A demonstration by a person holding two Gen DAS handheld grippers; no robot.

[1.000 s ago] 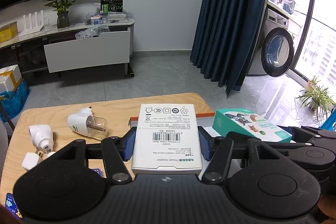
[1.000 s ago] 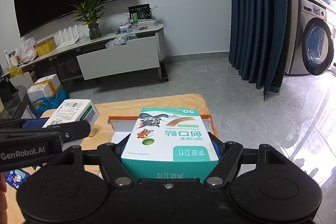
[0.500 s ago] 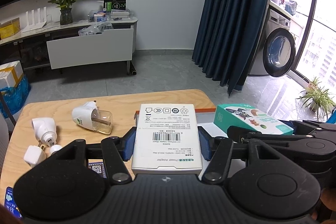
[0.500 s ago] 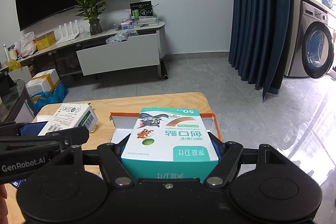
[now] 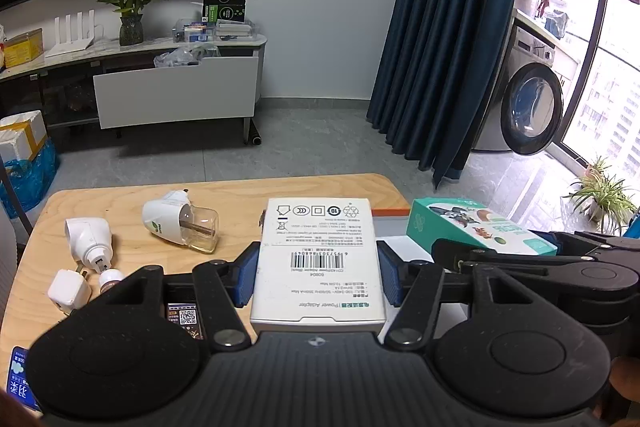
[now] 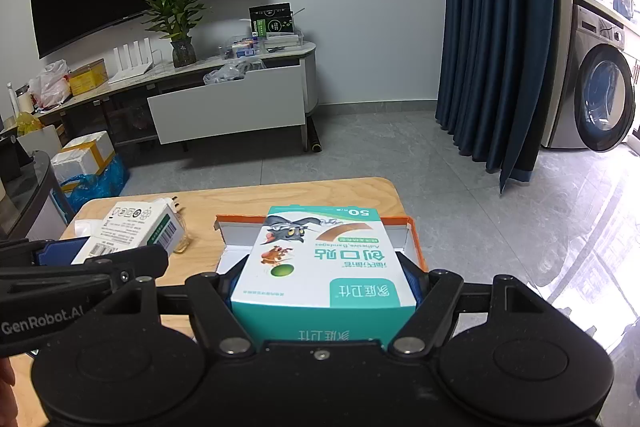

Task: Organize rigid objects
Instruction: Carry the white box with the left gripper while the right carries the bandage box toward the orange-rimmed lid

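White barcoded adapter box (image 5: 318, 259) clamped in left gripper (image 5: 317, 277), teal bandage box (image 6: 326, 263) in right gripper (image 6: 324, 277).

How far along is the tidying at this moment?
Nothing looks put away yet; the orange-rimmed box shows no visible contents. In hand: left gripper clamps the white adapter box, right gripper clamps the teal bandage box above the orange-rimmed box. Left: white plugs and the plug-in vaporizer loose on the table.

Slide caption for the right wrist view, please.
Right gripper holds a teal bandage box above an open orange-rimmed box on the wooden table.
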